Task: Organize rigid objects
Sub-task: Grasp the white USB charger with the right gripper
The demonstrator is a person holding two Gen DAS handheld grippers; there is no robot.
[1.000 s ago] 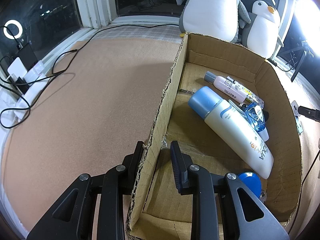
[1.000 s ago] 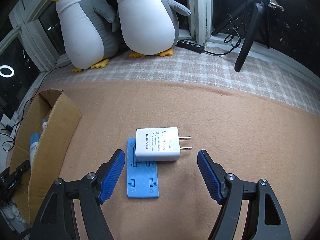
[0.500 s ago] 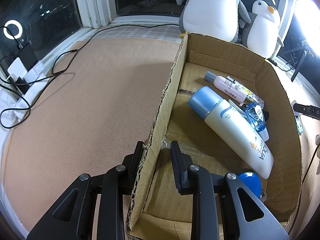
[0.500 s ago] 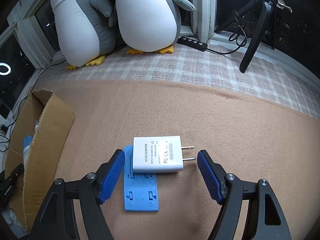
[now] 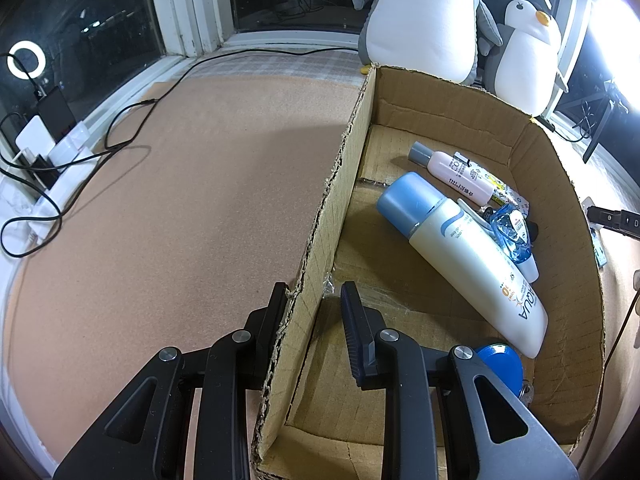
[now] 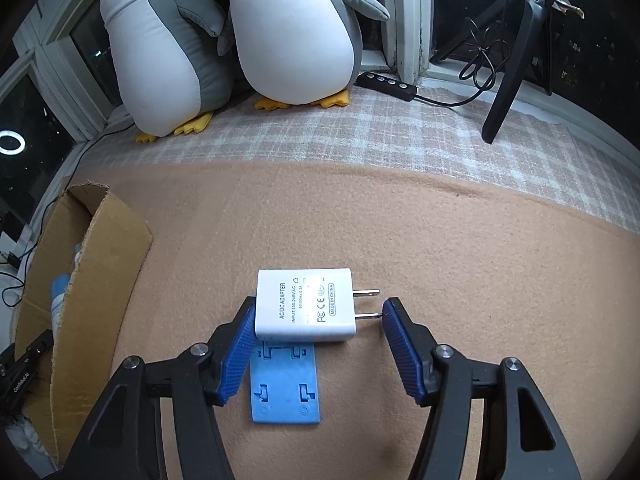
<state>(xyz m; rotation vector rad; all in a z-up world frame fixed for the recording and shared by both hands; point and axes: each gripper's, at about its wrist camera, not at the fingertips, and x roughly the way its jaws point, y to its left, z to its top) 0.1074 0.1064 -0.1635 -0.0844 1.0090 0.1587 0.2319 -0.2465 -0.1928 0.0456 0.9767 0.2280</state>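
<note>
My left gripper (image 5: 314,294) is shut on the left wall of an open cardboard box (image 5: 348,168), one finger outside and one inside. Inside the box lie a large cream bottle with a blue cap (image 5: 468,256), a small pink bottle (image 5: 452,172), a blue wrapped item (image 5: 512,236) and a blue round lid (image 5: 500,362). On the tan mat, a white AC adapter (image 6: 306,304) rests partly on a flat blue plastic piece (image 6: 286,388). My right gripper (image 6: 320,306) straddles the adapter and its jaws are closing; the left pad (image 6: 240,344) is at the adapter's end, the right pad (image 6: 404,348) just off the prongs.
Two plush penguins (image 6: 288,28) stand at the back on a checked cloth. A tripod leg (image 6: 508,80) and a cabled controller (image 6: 384,80) lie at the back right. The box's corner (image 6: 100,260) stands left of the adapter. Cables and chargers (image 5: 44,148) lie at the far left.
My right gripper has come forward until the adapter sits between its jaws, and the jaws have narrowed. The left gripper and the box have not moved.
</note>
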